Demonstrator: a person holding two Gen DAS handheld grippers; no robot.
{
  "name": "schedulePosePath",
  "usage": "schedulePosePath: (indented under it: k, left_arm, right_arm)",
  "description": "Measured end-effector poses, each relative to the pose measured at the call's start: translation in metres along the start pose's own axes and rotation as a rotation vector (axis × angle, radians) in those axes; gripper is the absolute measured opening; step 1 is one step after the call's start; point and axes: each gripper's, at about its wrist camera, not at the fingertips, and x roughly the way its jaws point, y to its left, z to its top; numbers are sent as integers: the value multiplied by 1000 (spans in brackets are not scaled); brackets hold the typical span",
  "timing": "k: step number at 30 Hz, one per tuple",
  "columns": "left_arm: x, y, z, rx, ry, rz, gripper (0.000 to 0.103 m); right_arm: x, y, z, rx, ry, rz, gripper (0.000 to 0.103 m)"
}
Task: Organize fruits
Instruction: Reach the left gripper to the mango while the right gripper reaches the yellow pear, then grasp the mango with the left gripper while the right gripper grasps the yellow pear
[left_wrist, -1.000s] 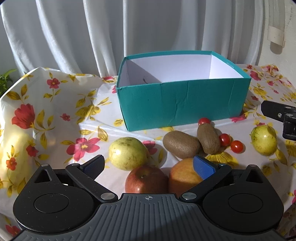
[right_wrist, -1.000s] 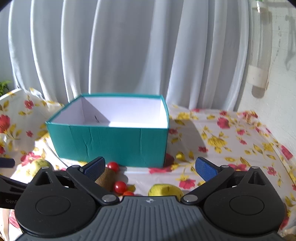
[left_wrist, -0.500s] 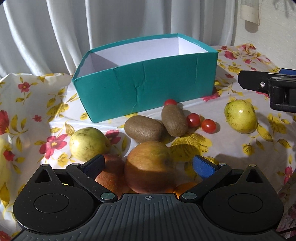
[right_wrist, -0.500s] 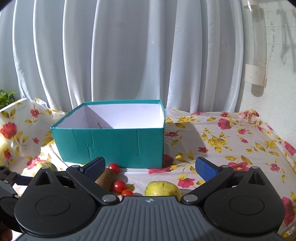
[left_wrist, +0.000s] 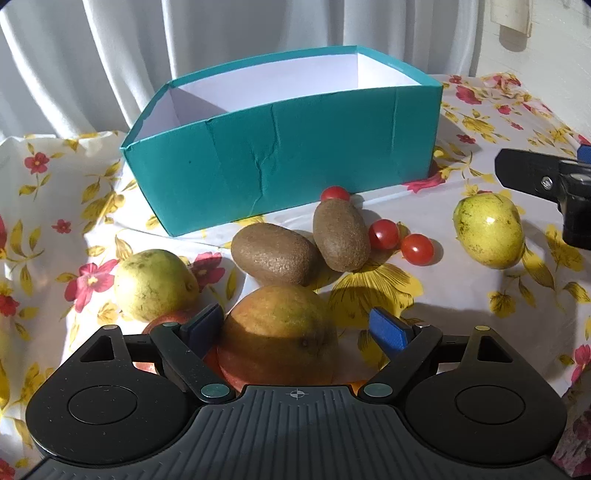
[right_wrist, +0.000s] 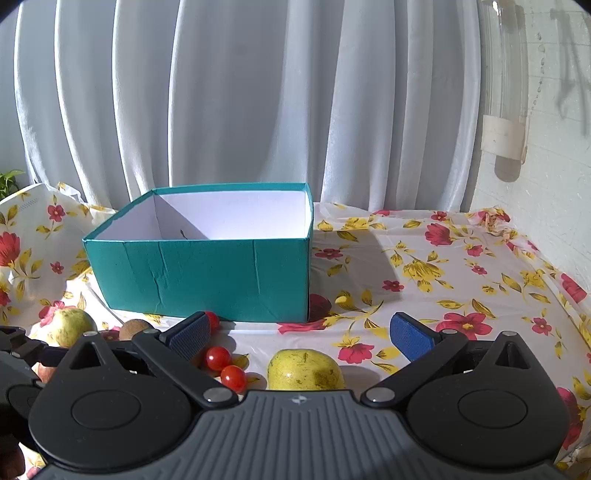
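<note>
- The left gripper (left_wrist: 295, 325) has come down and forward over the fruit pile, and its jaws have just been closing around the yellow-orange apple (left_wrist: 279, 332). The apple now sits between the blue pads.
- The left pad looks to be at the apple's skin, while a gap shows before the right pad, so the grip is judged not yet made.
- This probably means the apple is the first fruit bound for the teal box (left_wrist: 284, 162), whose white inside shows no fruit so far.
- A red apple (left_wrist: 166, 319) lies touching it on the left, partly hidden by the finger; a squeeze could nudge it.
- Still on the flowered bench cloth (left_wrist: 480, 295): two kiwis (left_wrist: 273, 258), three cherry tomatoes (left_wrist: 417, 249) and two yellow-green guavas (left_wrist: 487, 229).
- The left gripper tilts steeply down at the apple.
- The right gripper (right_wrist: 299, 338) hovers with jaws wide apart and nothing between them, aimed shallowly past a guava toward the box.
</note>
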Motion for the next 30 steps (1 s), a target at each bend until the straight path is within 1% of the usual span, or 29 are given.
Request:
schedulePosePath:
  k: [1, 3, 4, 5, 7, 10, 12, 14, 16, 17, 21, 25, 30]
  left_arm:
    - [4, 2, 1, -11, 14, 4, 89]
    - [15, 8, 2, -41, 55, 5, 82]
    - [18, 10, 2, -51, 62, 3, 79]
    - [21, 13, 2, -66, 71, -13, 79]
    - [22, 12, 2, -55, 65, -8, 79]
    - [24, 5, 0, -9, 53, 2, 79]
    - [24, 7, 0, -7, 51, -8, 78]
    - [22, 10, 0, -19, 48, -30, 78]
    - [18, 16, 1, -52, 43, -69, 78]
    - [16, 18, 3, -65, 45, -75, 78]
    - [0, 26, 8, -74, -1, -60, 78]
    - [-14, 34, 16, -87, -33, -53, 78]
    - [-20, 38, 21, -89, -48, -54, 78]
  right_arm:
    - [2, 0, 0, 3, 8, -4, 103]
    - [6, -1, -1, 9, 23, -9, 103]
    - [7, -2, -1, 11, 29, -11, 103]
    - [9, -3, -1, 12, 36, -14, 103]
    - [12, -3, -2, 13, 46, -22, 103]
    - [16, -3, -3, 15, 62, -27, 103]
    - [17, -2, -4, 13, 68, -27, 103]
    - [18, -2, -4, 8, 64, -27, 103]
    - [17, -1, -5, -3, 47, -26, 103]
    - [16, 0, -5, -5, 35, -26, 103]
    - [19, 2, -8, -43, 18, -29, 103]
    - [33, 1, -14, -41, 68, -28, 103]
    - [52, 2, -22, -40, 105, -58, 103]
